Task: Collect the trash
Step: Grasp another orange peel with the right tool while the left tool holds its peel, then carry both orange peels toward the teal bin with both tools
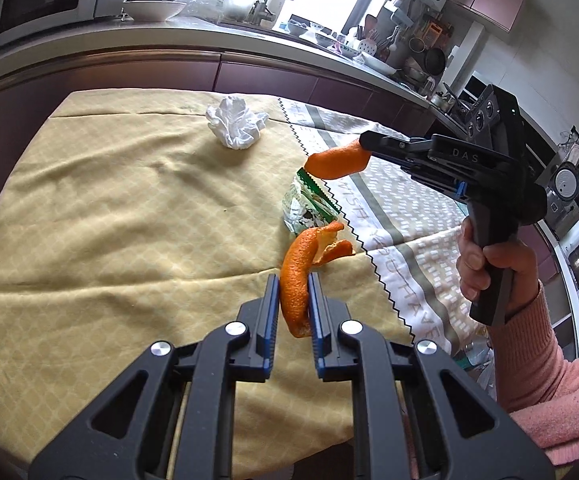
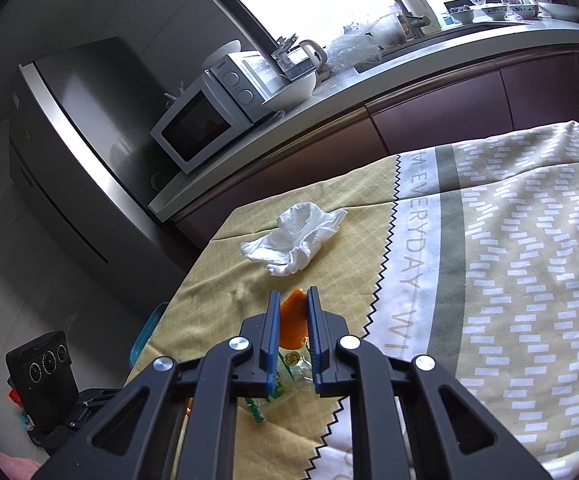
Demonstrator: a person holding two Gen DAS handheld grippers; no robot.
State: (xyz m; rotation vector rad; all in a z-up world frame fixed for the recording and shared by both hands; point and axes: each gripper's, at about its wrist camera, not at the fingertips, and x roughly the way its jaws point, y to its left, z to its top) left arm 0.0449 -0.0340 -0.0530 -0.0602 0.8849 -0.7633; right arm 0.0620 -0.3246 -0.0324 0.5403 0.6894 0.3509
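Two pieces of orange citrus peel are off the table — one in each tool. Left gripper [image 1: 294, 298] is clamped narrow on a long curled strip of orange peel [image 1: 295, 276], held above the yellow quilted tablecloth [image 1: 109, 220]. Right gripper [image 2: 293, 322] pinches a shorter curved orange peel piece [image 2: 292, 320], raised over a crumpled green-and-clear plastic wrapper [image 1: 309, 208]. Crumpled white tissue [image 1: 235, 126] lies well apart — toward the far table edge.
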